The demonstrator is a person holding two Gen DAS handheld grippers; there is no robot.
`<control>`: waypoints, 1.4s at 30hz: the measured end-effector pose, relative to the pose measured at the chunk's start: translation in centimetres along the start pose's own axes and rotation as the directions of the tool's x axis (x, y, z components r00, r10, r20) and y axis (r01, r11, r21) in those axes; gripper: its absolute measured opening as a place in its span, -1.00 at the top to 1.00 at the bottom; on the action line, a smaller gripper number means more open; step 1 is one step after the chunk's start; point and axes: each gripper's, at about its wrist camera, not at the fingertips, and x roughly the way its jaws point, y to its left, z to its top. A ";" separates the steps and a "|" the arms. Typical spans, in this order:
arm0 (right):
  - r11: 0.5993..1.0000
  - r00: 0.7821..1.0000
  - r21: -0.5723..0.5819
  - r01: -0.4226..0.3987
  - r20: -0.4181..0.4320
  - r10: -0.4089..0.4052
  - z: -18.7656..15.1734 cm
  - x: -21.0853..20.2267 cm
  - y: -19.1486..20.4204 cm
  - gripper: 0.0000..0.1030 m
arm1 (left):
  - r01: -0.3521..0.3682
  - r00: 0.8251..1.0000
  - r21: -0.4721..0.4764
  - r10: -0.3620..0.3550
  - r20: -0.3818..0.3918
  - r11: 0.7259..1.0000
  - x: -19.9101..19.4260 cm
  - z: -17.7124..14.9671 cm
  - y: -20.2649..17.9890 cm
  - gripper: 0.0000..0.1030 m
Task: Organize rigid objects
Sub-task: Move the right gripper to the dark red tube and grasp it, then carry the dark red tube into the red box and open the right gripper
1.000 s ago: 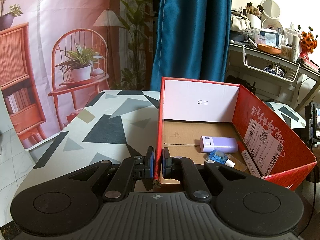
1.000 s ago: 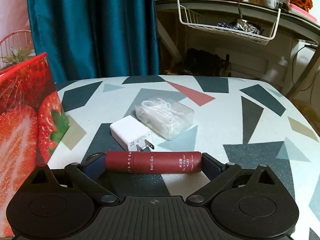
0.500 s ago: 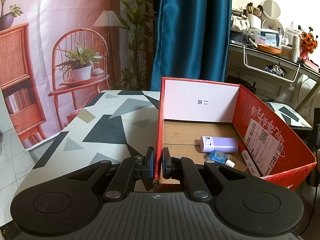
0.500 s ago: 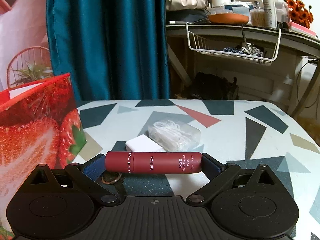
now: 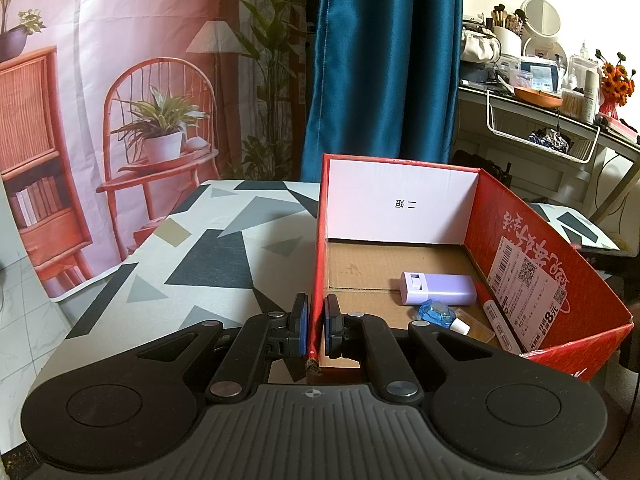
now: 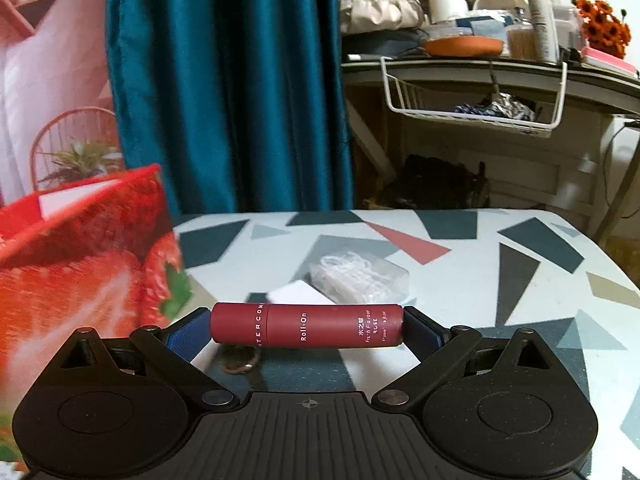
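My left gripper (image 5: pixel 316 322) is shut on the near left wall of the red cardboard box (image 5: pixel 540 280), one pad on each side of the wall. Inside the box lie a lilac case (image 5: pixel 438 289), a small blue bottle (image 5: pixel 438 314) and a marker (image 5: pixel 498 320). My right gripper (image 6: pixel 306 326) is shut on a dark red roll-on tube (image 6: pixel 306 325), held crosswise by its ends above the table. The box's strawberry-printed outer side (image 6: pixel 80 280) stands at the left of the right wrist view.
On the patterned table (image 6: pixel 480 280) behind the tube lie a white charger plug (image 6: pixel 298 294) and a clear plastic case of white cable (image 6: pixel 358 276). A ring-like metal item (image 6: pixel 240 362) lies under the tube. A cluttered shelf with a wire basket (image 6: pixel 472 100) stands beyond the table.
My right gripper has risen and tilted up with the roll-on tube, so the charger and clear case sit farther below it. The left gripper has kept still on the box wall.
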 end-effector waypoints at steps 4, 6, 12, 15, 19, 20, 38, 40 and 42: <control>0.996 0.993 -0.020 -0.088 0.072 0.089 1.7 -2.3 1.1 -0.90 | -0.002 1.000 -0.002 0.002 0.000 1.000 0.0 0.1 0.0 0.83; 0.988 0.983 -0.064 -0.143 0.105 0.149 2.8 -3.6 2.1 -0.90 | -0.001 1.000 -0.003 0.001 -0.002 1.000 0.0 0.1 0.0 0.83; 0.928 0.934 -0.195 -0.319 0.105 0.343 4.7 -6.3 5.8 -0.90 | -0.002 1.000 -0.008 0.002 -0.002 1.000 0.1 0.0 0.0 0.83; 0.896 0.912 -0.239 -0.374 0.079 0.402 4.7 -6.8 7.7 -0.90 | 0.002 1.000 -0.011 -0.002 -0.003 1.000 0.1 0.1 0.1 0.83; 0.869 0.897 -0.273 -0.414 0.039 0.439 4.5 -6.8 9.5 -0.89 | 0.004 1.000 -0.013 -0.004 -0.001 1.000 0.1 0.0 0.1 0.83; 0.862 0.895 -0.282 -0.420 0.029 0.446 4.5 -6.7 9.9 -0.89 | 0.004 1.000 -0.014 -0.004 -0.001 1.000 0.2 0.0 0.1 0.83; 0.782 0.889 -0.449 -0.431 -0.065 0.453 3.1 -6.1 14.4 -0.90 | 0.009 1.000 -0.016 -0.009 0.002 1.000 0.2 -0.1 0.1 0.83; 0.778 0.888 -0.453 -0.435 -0.070 0.455 3.1 -6.0 14.6 -0.89 | 0.009 1.000 -0.016 -0.009 0.002 1.000 0.2 -0.1 0.1 0.83; 0.779 0.887 -0.450 -0.436 -0.071 0.456 3.1 -6.0 14.5 -0.89 | 0.010 1.000 -0.016 -0.010 0.001 1.000 0.2 -0.1 0.1 0.83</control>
